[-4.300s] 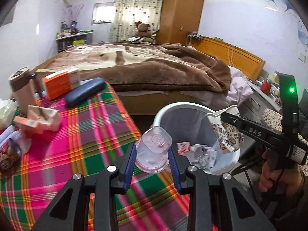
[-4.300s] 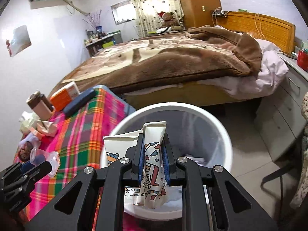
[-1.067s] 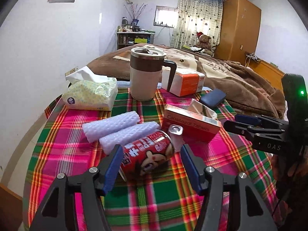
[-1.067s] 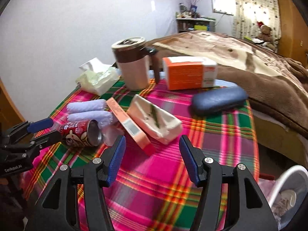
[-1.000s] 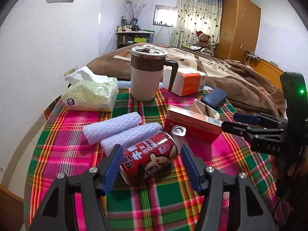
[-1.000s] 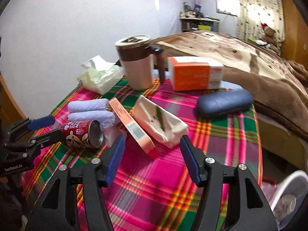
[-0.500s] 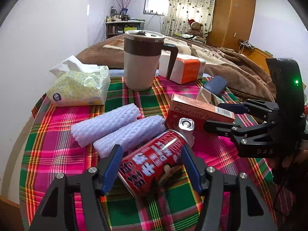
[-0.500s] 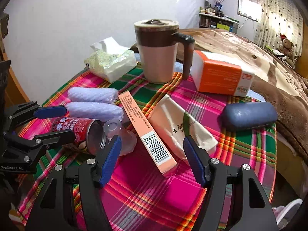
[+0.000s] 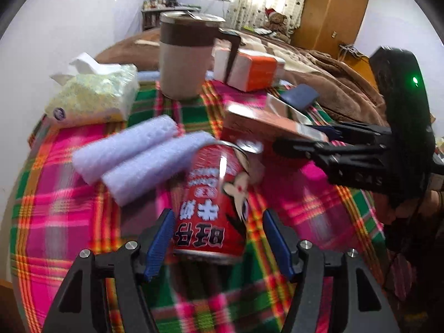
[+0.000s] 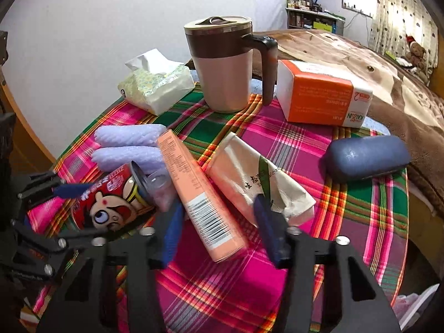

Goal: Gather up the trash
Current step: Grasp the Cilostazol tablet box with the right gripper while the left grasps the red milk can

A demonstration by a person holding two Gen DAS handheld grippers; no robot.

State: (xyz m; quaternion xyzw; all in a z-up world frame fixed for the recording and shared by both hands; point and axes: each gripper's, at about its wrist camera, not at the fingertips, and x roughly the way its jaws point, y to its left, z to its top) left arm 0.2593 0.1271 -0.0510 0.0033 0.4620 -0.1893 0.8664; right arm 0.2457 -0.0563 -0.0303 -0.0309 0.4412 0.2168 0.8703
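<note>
A red drink can (image 9: 213, 202) lies on its side on the plaid tablecloth (image 9: 69, 208). My left gripper (image 9: 219, 238) is open with its blue pads on either side of the can's near end. The can also shows in the right wrist view (image 10: 111, 197). My right gripper (image 10: 219, 230) is open around the near end of a long orange medicine box (image 10: 194, 191). A crumpled paper bag (image 10: 258, 177) lies beside the box, and its near end sits at the gripper's right pad. A small clear cup (image 10: 161, 186) lies between can and box.
A brown and beige mug (image 10: 224, 66), a tissue pack (image 10: 155, 88), an orange and white box (image 10: 322, 97), a dark blue case (image 10: 366, 156) and two lilac foam rolls (image 10: 127, 144) lie on the table. The white bin's rim (image 10: 416, 308) shows at lower right. A bed (image 10: 374, 63) lies behind.
Both grippers have moved forward and down: the left one now straddles the red can, the right one now straddles the orange box end. Both stay open.
</note>
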